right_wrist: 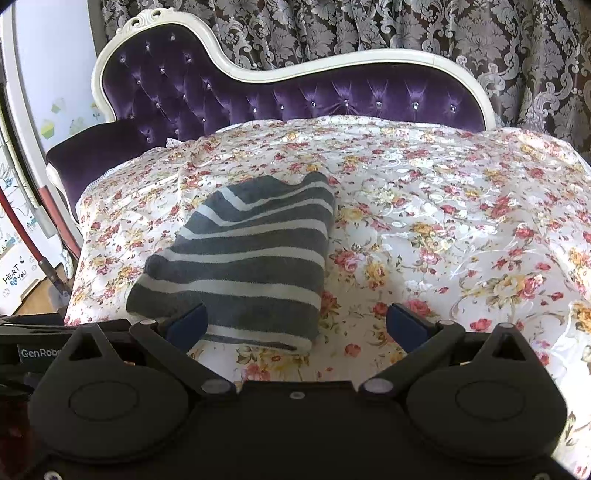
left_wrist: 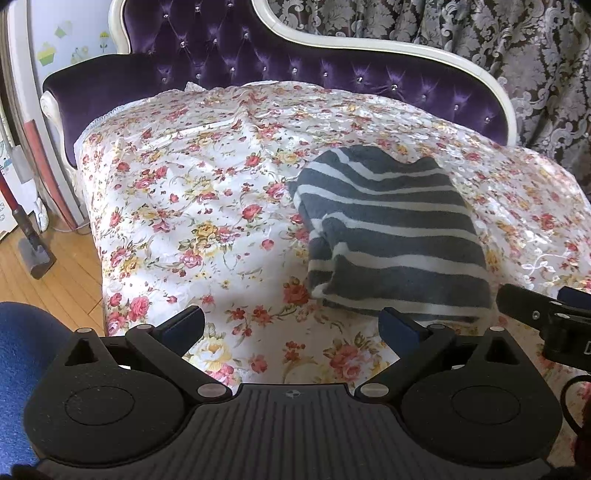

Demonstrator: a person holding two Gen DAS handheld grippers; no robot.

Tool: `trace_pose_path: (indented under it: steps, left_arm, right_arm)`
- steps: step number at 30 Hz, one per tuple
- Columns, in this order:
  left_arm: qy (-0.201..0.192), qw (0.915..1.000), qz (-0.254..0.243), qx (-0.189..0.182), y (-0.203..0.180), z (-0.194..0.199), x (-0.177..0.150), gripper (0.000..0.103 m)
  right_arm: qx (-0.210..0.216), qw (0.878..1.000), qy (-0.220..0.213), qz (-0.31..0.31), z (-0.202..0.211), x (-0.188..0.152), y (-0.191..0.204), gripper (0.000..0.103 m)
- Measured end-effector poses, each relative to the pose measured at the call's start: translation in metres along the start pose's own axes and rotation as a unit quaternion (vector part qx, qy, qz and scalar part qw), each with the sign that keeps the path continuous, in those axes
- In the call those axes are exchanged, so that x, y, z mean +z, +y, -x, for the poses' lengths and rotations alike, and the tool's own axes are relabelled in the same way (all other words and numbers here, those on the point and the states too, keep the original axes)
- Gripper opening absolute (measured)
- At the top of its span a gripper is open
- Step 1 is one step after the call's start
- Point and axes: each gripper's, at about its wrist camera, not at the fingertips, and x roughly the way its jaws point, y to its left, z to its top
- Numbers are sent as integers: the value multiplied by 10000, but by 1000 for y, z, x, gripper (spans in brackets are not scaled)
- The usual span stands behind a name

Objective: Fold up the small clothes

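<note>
A grey garment with white stripes (left_wrist: 391, 236) lies folded into a compact bundle on the floral cover (left_wrist: 207, 206) of a chaise. In the right wrist view the garment (right_wrist: 243, 254) lies left of centre on the cover (right_wrist: 443, 229). My left gripper (left_wrist: 291, 325) is open and empty, just in front of and left of the garment's near edge. My right gripper (right_wrist: 295, 325) is open and empty, at the garment's near right corner; its left fingertip (right_wrist: 188, 325) overlaps the garment's near edge in view. The right gripper also shows at the right edge of the left wrist view (left_wrist: 543, 314).
The chaise has a purple tufted back with a white frame (right_wrist: 295, 96). Patterned curtains (right_wrist: 406, 29) hang behind. On the left are wooden floor (left_wrist: 44, 291), a vacuum cleaner (left_wrist: 26, 236) and a blue surface (left_wrist: 22, 350).
</note>
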Motion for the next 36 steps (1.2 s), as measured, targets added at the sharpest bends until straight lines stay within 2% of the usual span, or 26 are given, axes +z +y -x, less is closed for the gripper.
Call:
trace_pose_path:
  steps: [36]
  left_arm:
    - [125,9998,-178,-6,-8,-6,-2,102]
  right_arm:
    - [99,9988,338,-349,-9,-8,-9,102]
